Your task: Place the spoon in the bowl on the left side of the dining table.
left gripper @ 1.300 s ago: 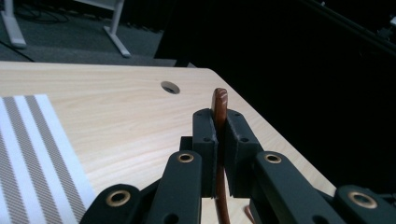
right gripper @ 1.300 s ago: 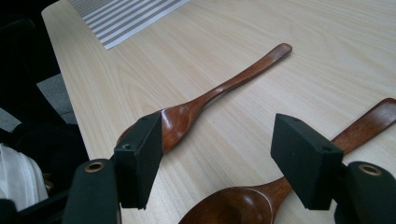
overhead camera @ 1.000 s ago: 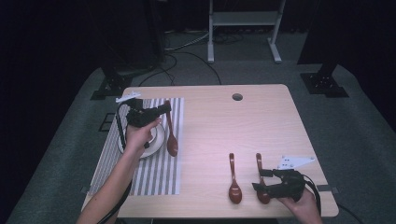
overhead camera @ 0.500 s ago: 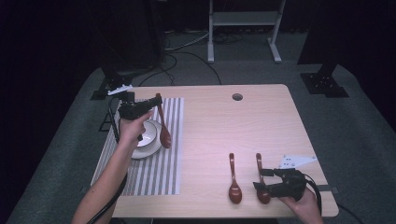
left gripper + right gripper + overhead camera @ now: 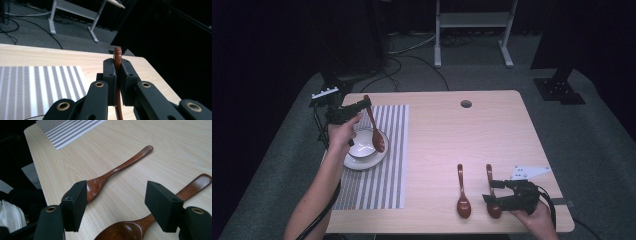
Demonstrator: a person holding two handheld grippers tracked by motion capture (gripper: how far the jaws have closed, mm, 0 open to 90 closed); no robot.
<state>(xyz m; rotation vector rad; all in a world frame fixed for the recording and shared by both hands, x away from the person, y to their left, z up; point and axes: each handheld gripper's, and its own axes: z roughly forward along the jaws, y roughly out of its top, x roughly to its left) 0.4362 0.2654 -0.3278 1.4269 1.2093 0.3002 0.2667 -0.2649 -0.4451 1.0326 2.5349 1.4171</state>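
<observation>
moved: left gripper (image 5: 346, 113) carried its spoon (image 5: 375, 131) toward the far left, above the bowl (image 5: 362, 148) on the striped mat (image 5: 389, 150) | left fingers: clamped on spoon handle | right gripper (image 5: 492, 192): unmoved, fingers apart over second spoon (image 5: 492, 196) on the desk (image 5: 462, 140)

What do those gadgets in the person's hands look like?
Both the left gripper and the right gripper are matte black, with two blocky jaws on brass-riveted links. Each carries a pale three-cornered plate and trails a black cable. The forearms are bare, no sleeves.
</observation>
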